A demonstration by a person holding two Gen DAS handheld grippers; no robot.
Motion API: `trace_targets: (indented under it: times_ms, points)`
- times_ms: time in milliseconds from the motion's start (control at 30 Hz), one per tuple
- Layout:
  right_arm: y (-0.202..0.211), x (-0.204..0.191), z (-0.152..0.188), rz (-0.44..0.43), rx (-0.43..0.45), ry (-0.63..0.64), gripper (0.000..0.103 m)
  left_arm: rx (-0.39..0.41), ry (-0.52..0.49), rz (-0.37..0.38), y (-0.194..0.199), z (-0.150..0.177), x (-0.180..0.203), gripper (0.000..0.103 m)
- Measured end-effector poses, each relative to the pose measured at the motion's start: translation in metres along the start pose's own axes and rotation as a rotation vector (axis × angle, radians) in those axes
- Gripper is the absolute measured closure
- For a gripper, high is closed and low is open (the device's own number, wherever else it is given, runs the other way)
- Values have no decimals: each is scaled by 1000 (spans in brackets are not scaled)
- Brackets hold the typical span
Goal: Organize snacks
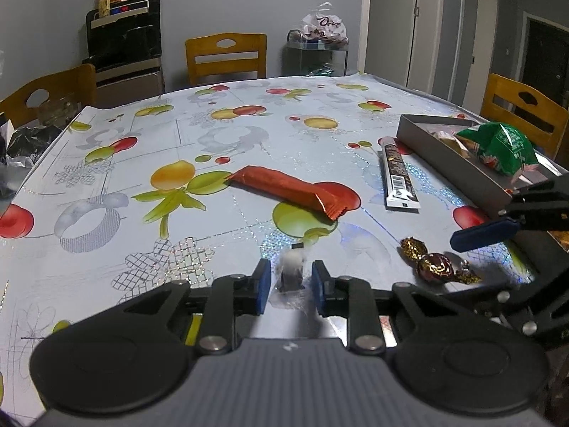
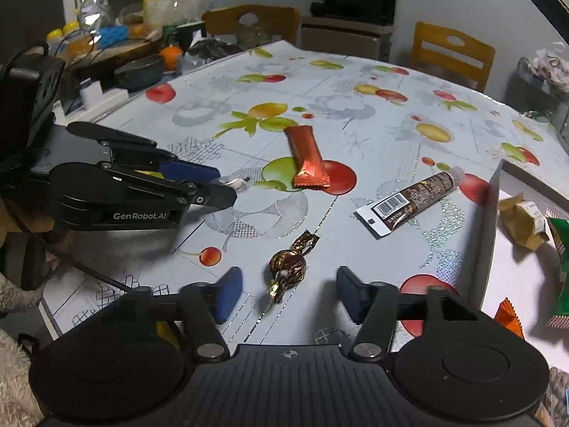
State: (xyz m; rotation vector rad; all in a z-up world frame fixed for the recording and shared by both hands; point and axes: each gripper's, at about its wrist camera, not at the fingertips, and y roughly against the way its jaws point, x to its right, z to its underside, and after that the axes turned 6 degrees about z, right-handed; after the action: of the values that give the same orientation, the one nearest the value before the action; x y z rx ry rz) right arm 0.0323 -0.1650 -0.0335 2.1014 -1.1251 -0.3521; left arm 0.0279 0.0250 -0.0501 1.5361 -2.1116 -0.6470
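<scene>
Right wrist view: right gripper (image 2: 290, 293) has its jaws about half open, nothing held, w/ the foil-wrapped candy (image 2: 288, 267) lying on the table (image 2: 373, 82) between the pads, not touched yet. Candy looks light, round core w/ crinkly twisted ends; foil is prob. slippery, so best pinched across the round middle, not by the twists. Left gripper (image 1: 291, 284) has its jaws nearly closed around a small white wrapped piece (image 1: 293, 267); contact w/ the pads is hard to confirm, the item is blurred. Orange bar (image 2: 308, 158) & brown tube (image 2: 409, 201) lie flat farther out, both thin, soft-packed; take them across the narrow width. Grey tray (image 1: 448, 156) sits at the table's right edge, w/ a green bag (image 1: 505, 147) & a gold packet (image 2: 521, 226) inside. Tray's far side is cut off; its full contents can't be made out.
</scene>
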Motion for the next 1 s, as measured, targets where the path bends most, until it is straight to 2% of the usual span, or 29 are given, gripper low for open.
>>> trace_targets:
  times_ms: [167, 267, 333, 500, 600, 767, 933, 1000]
  points:
    - [-4, -1, -2, -14, 12, -58, 44, 11, -21, -9, -5, -2, 5, 81]
    - [-6, -3, -1, 14, 22, -64, 48, 15, -12, -4, -6, -2, 3, 81]
    - [-7, -6, 1, 22, 30, -59, 55, 15, -6, 0, -6, -2, 2, 81]
    - [-6, -11, 5, 51, 56, -48, 57, 15, -6, 1, -7, -2, 2, 81]
    - [-7, -10, 6, 61, 69, -58, 62, 15, -8, -1, -7, -2, 2, 81]
    - [-7, -12, 7, 58, 76, -42, 67, 15, -1, 4, -7, -2, 1, 81]
    - [-6, -11, 7, 58, 80, -34, 77, 15, -1, 5, -7, -2, 1, 81]
    - [-6, -10, 8, 53, 79, -33, 78, 16, -5, 4, -7, -2, 1, 84]
